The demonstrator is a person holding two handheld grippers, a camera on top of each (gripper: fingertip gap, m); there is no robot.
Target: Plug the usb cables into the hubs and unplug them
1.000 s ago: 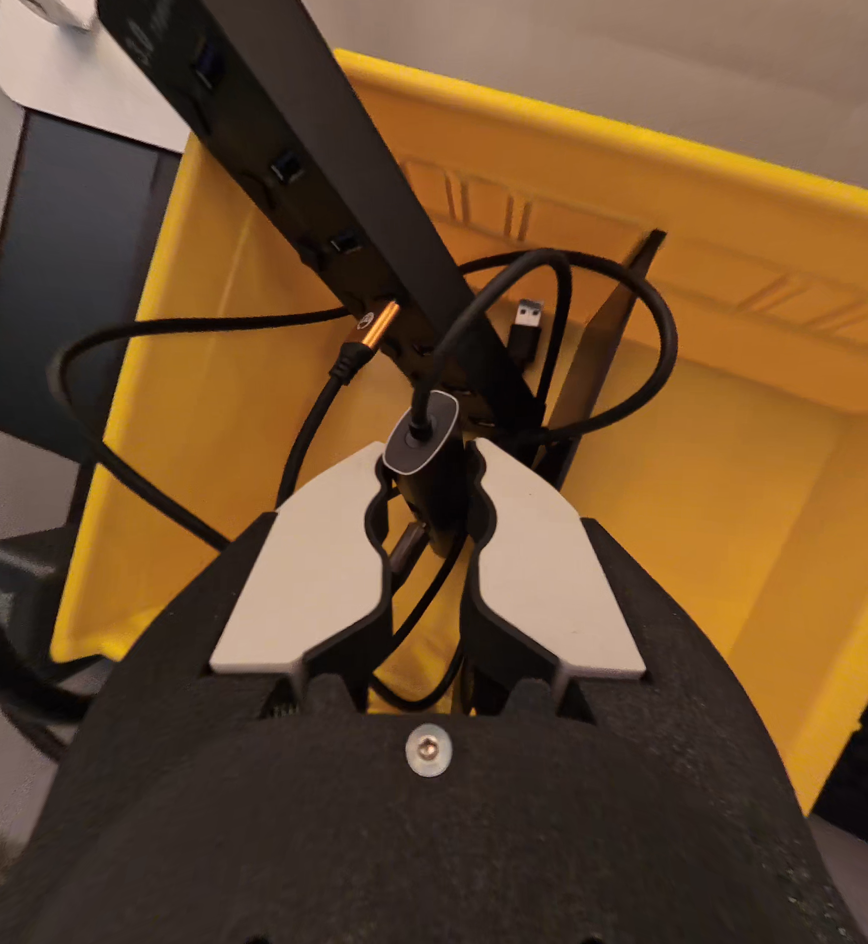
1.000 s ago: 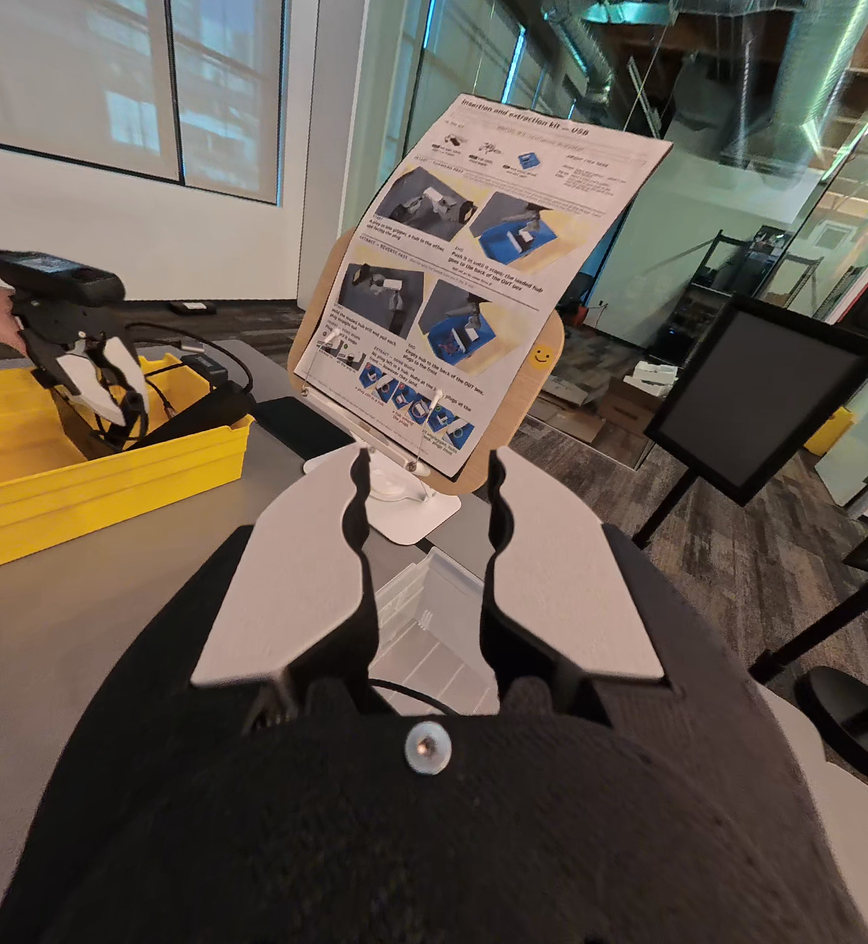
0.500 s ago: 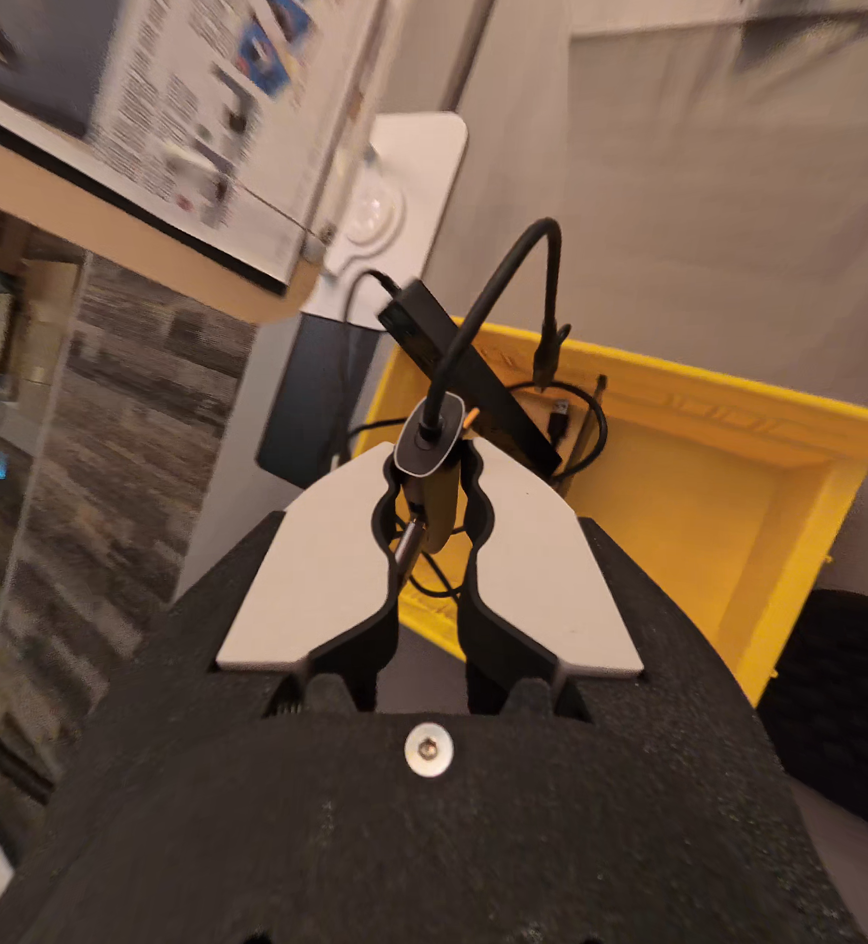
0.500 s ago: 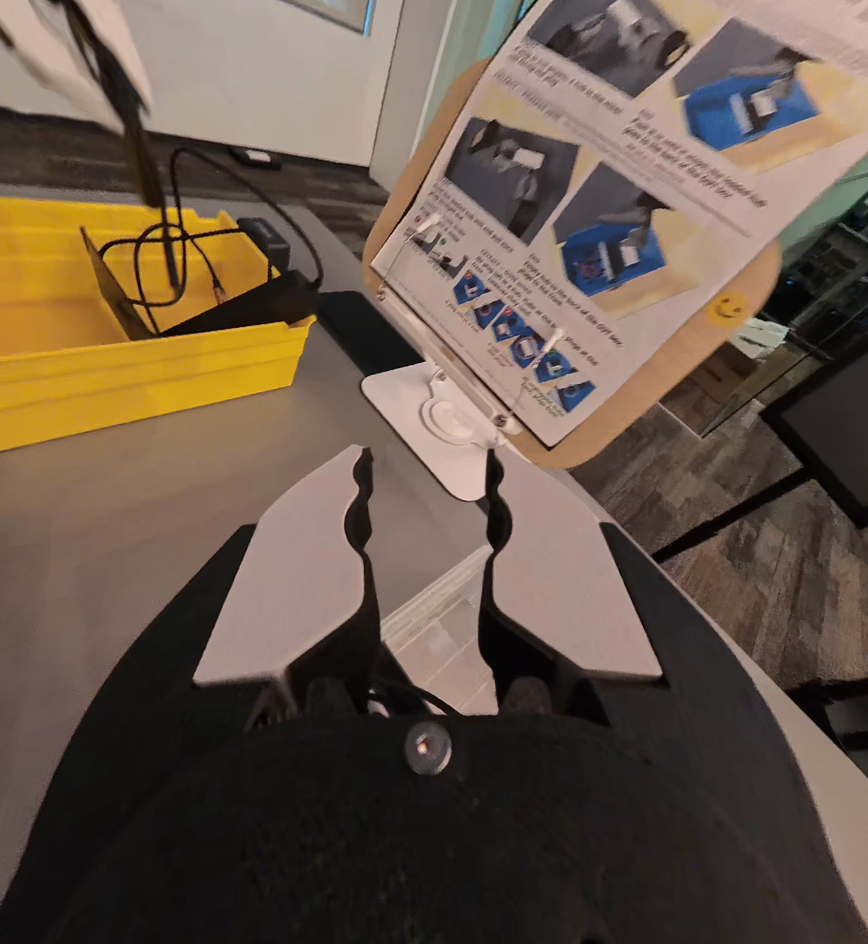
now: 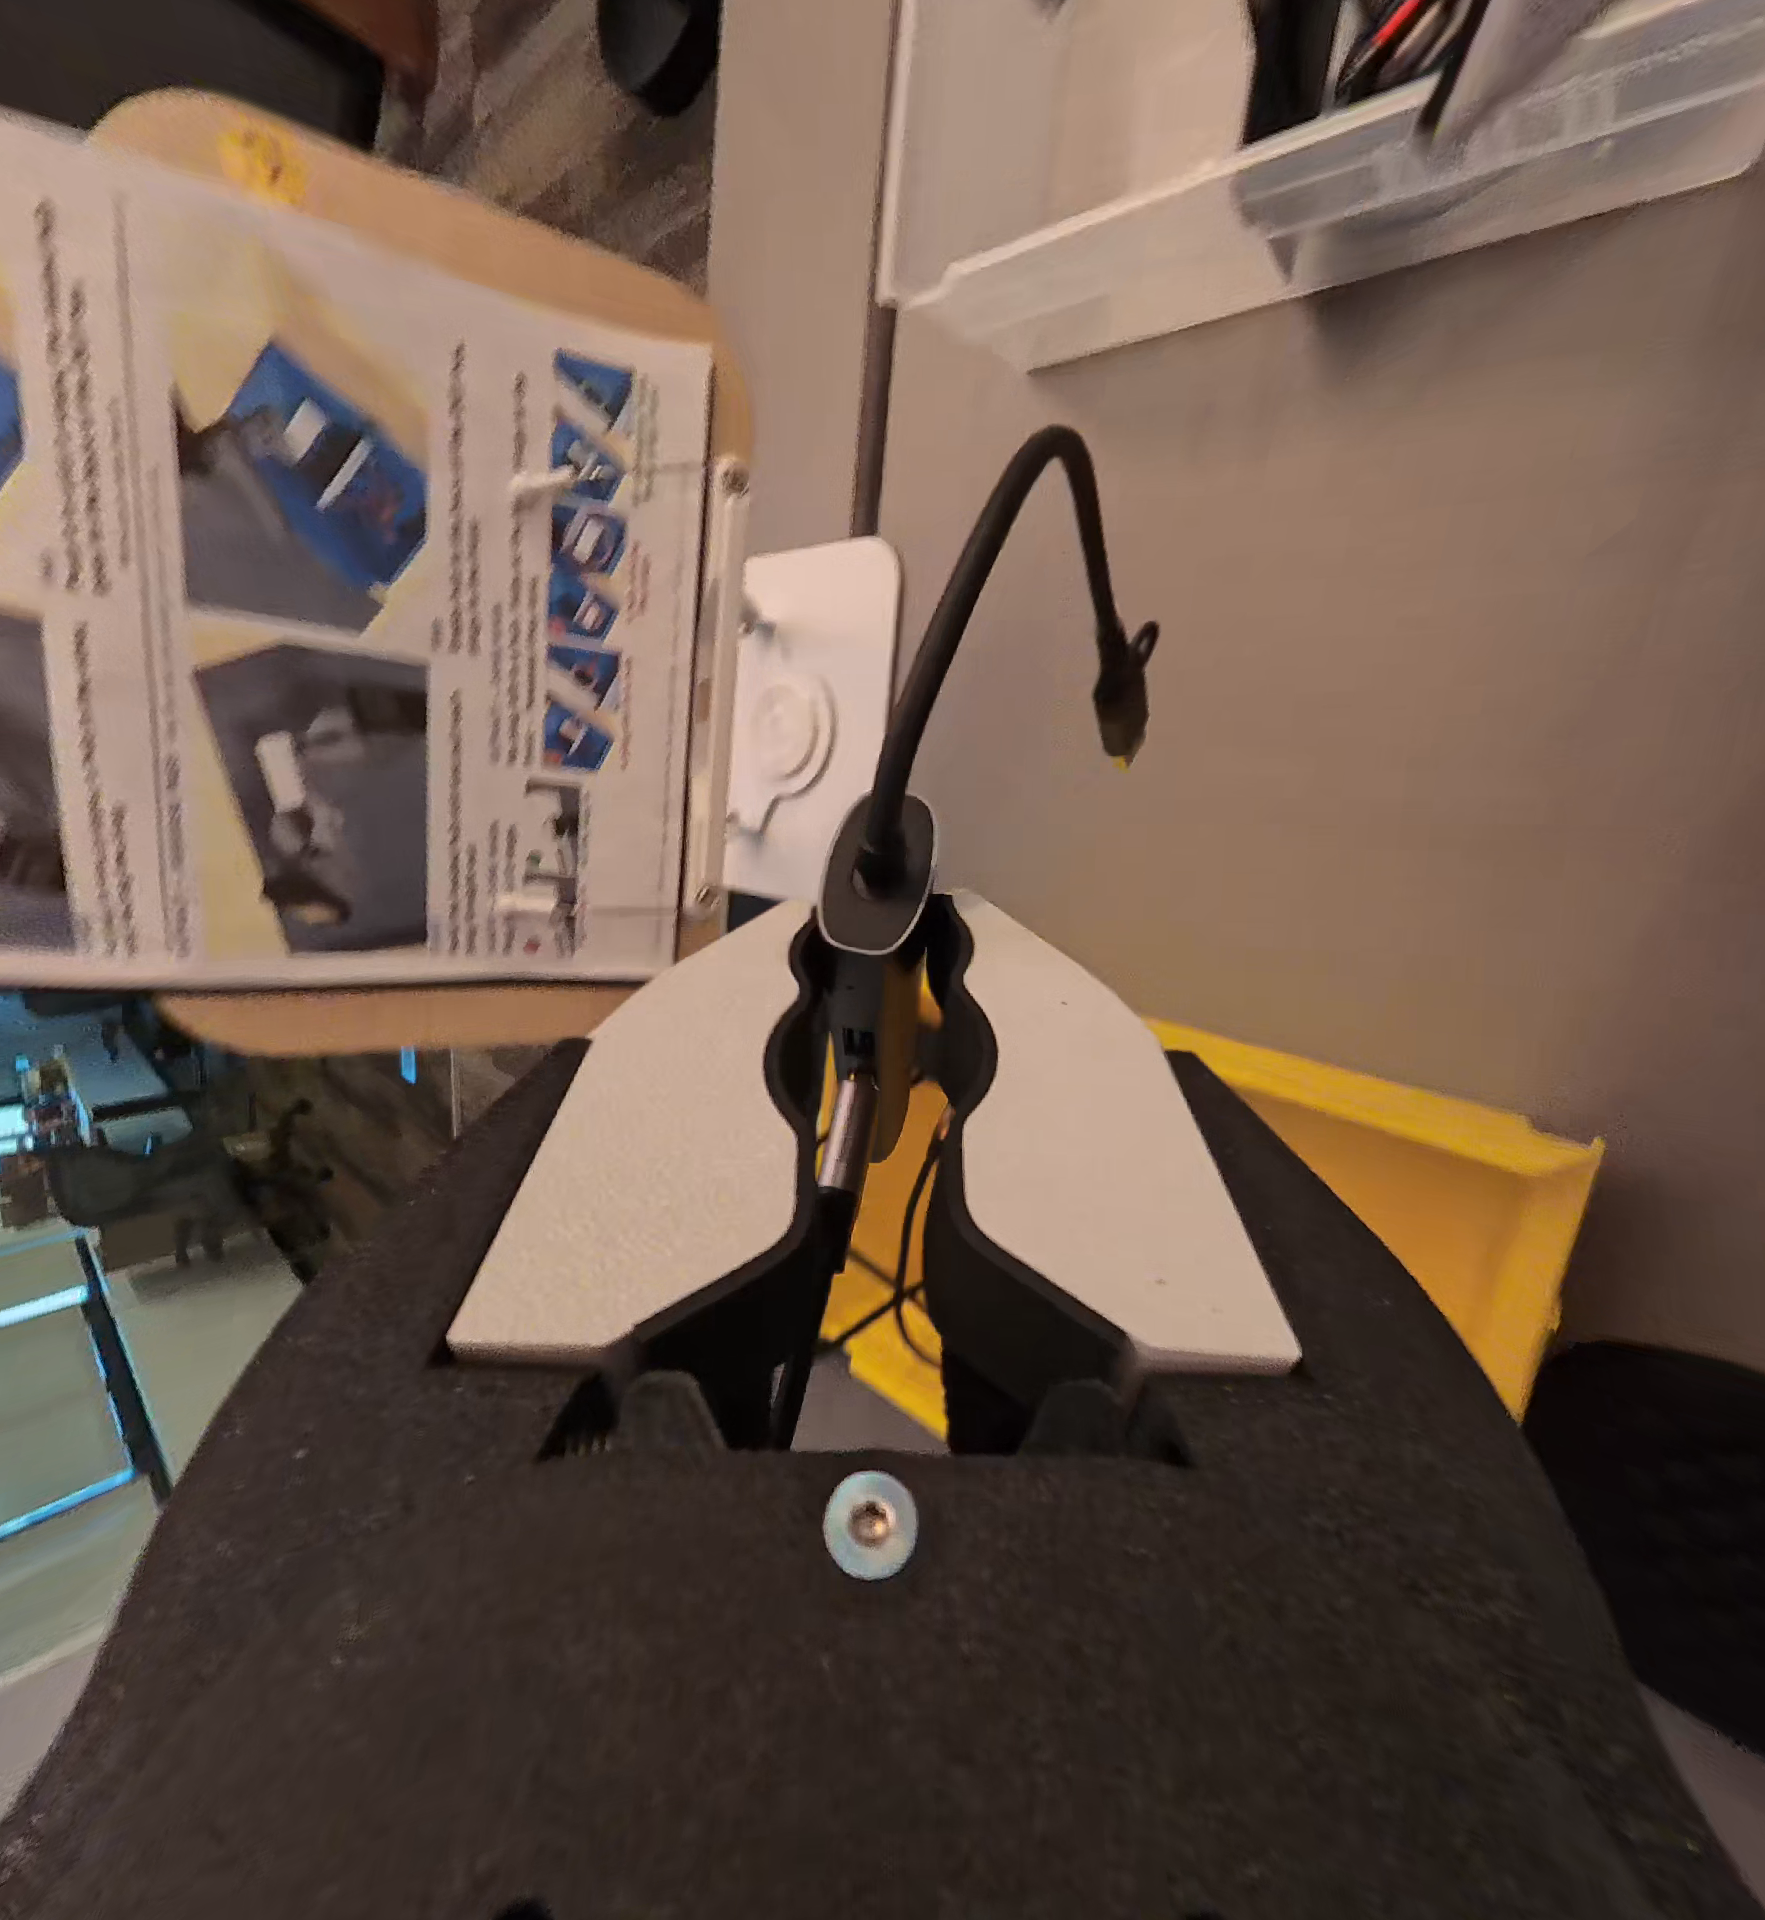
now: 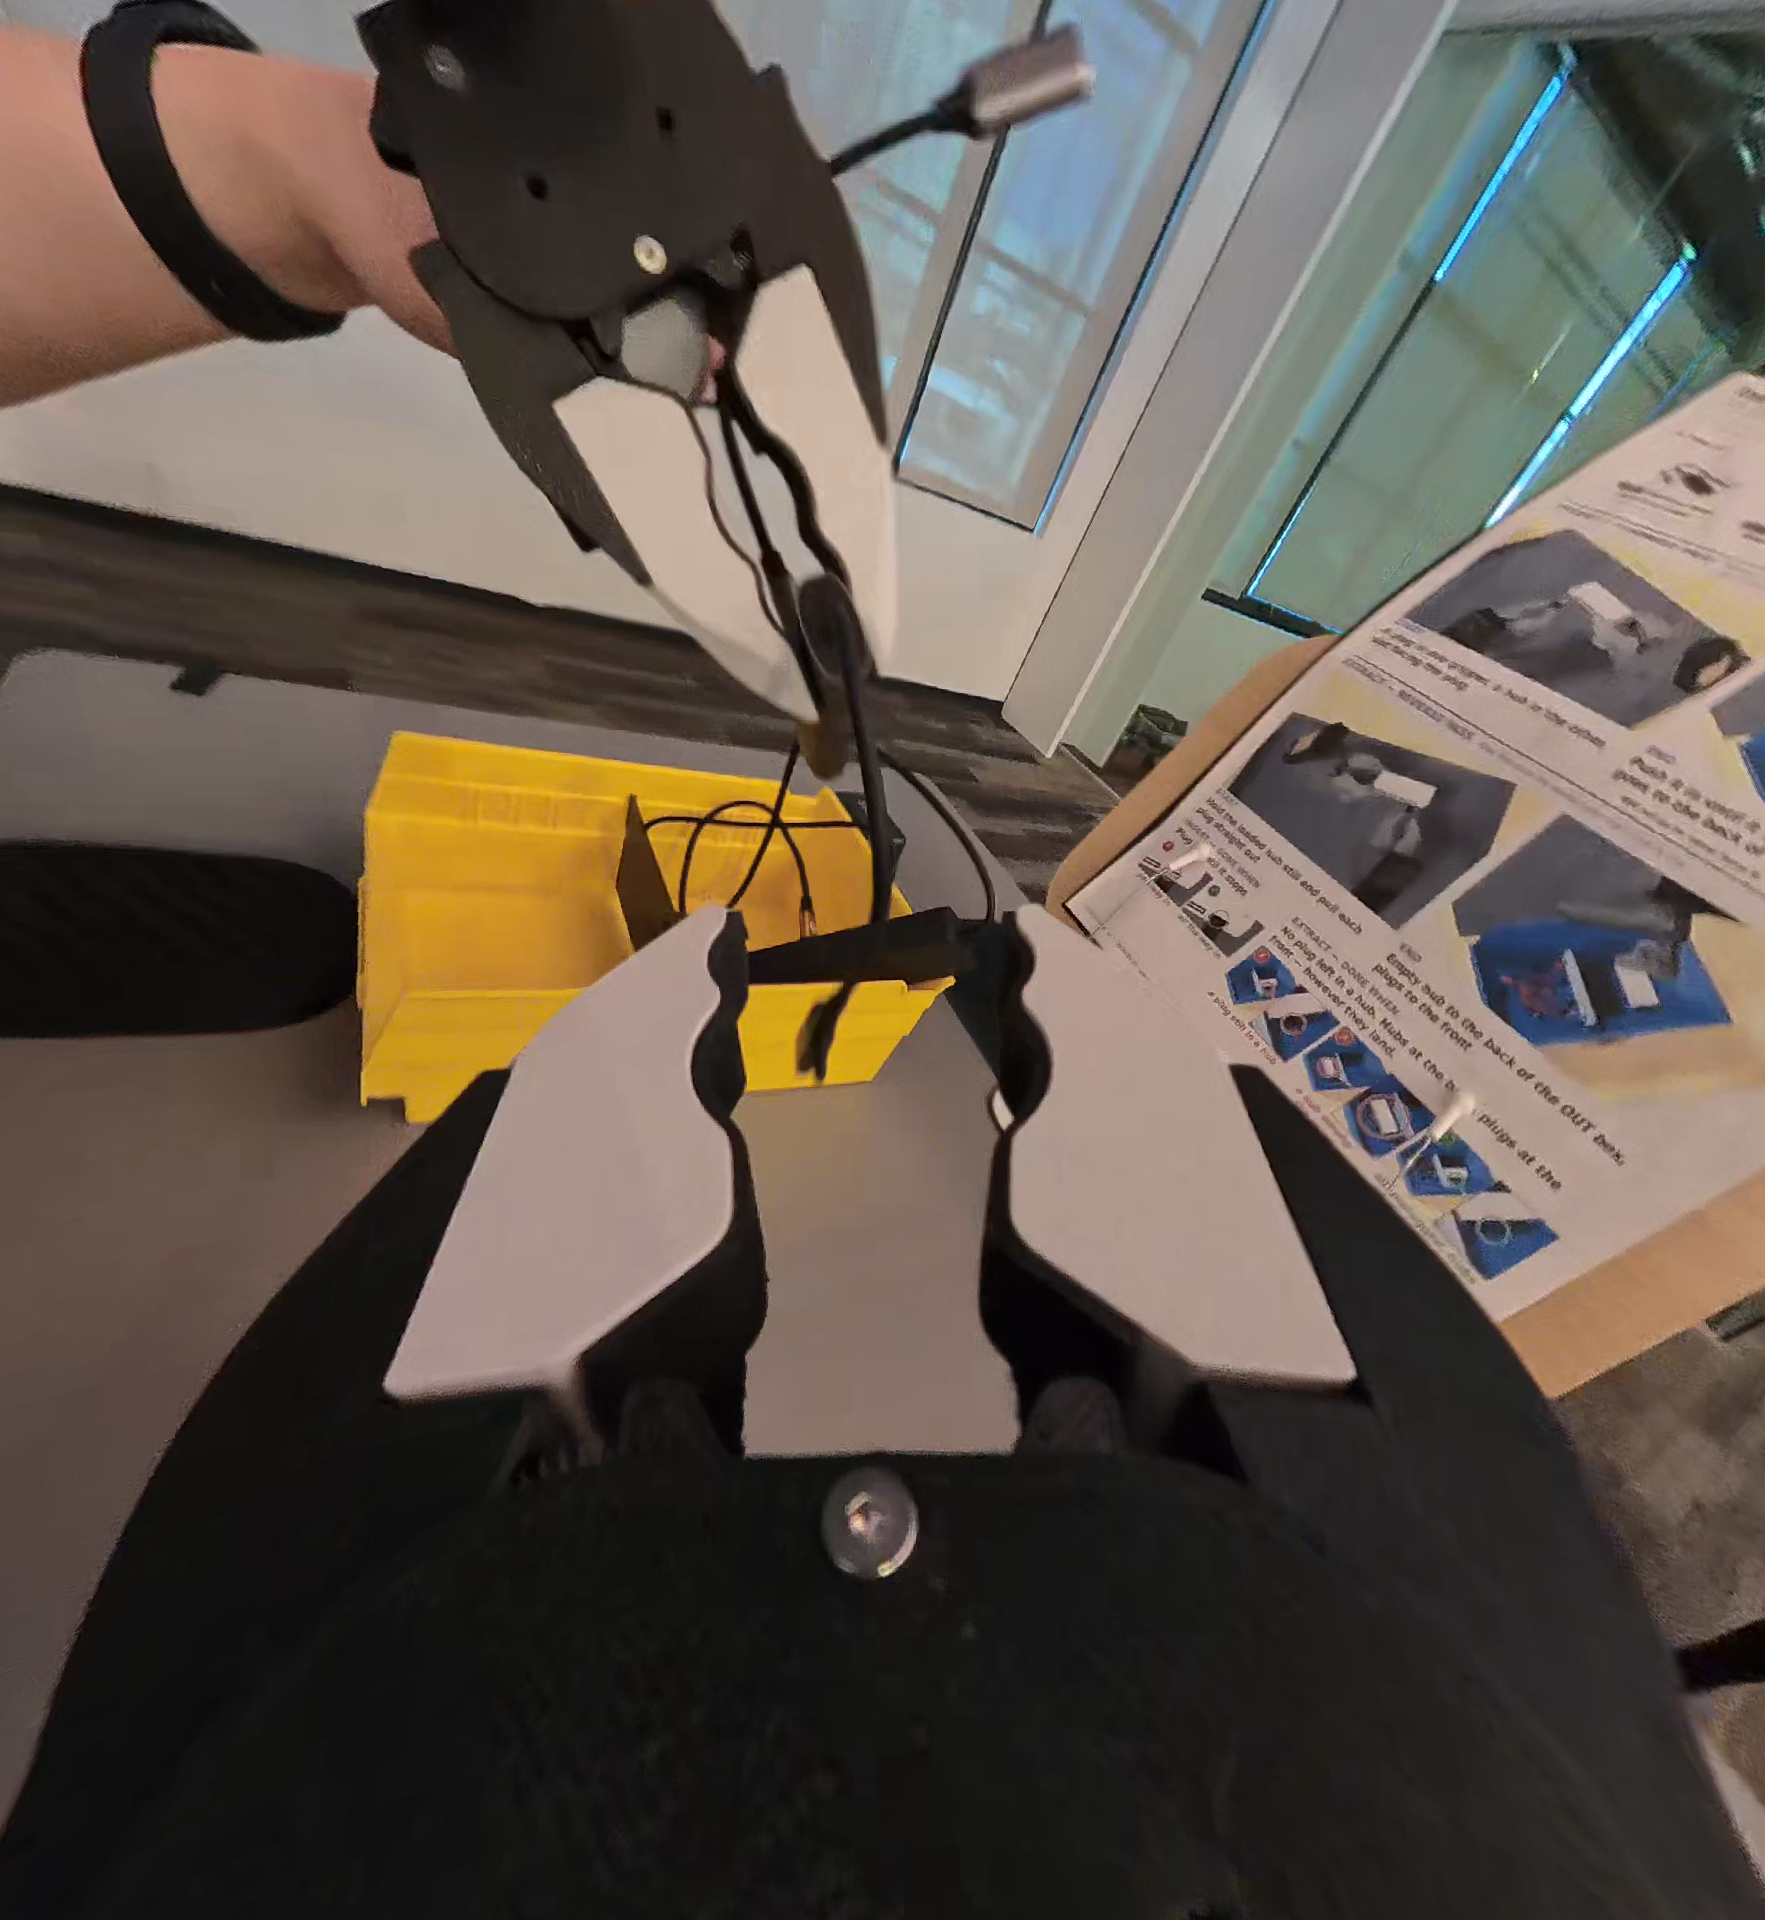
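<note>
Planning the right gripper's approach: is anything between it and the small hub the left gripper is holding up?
Nothing visible blocks it. The right gripper is open and empty, and the hub hangs in the left gripper above the yellow bin, with open air between. Only the hub's own cable dangles below.

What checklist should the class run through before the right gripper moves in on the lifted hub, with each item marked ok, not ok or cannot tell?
1. Left gripper shut on the small hub: ok.
2. Hub lifted out of the yellow bin: ok.
3. Right gripper open and empty: ok.
4. The hub's own cable hangs free, its plug in nothing: ok.
5. A silver-shelled plug seated in the hub: cannot tell how deep.
6. Long black hub left resting across the bin: ok.
</note>
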